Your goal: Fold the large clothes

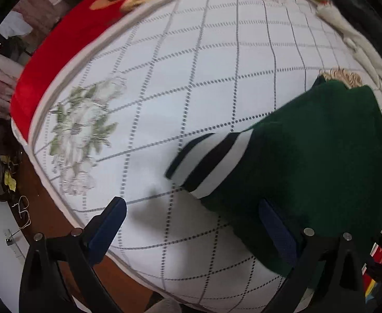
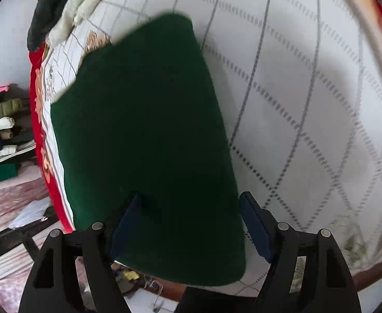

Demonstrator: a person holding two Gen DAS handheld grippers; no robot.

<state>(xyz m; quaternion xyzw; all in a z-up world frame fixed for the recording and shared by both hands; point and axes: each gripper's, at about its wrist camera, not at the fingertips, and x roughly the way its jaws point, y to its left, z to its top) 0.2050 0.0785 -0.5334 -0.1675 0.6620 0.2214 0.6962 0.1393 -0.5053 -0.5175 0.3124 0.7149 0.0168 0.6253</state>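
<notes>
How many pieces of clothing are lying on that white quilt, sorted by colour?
Dark green with a striped cuff: 1, the green sweater
Cream: 1, the cream garment at the far edge
Black: 1, the black garment beside it
Total: 3

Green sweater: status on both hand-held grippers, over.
Left hand-held gripper open, nothing gripped. Right hand-held gripper open, straddling the green sweater. Sweater folded flat, striped cuff sticking out. Clothes pile at far edge, clear.
</notes>
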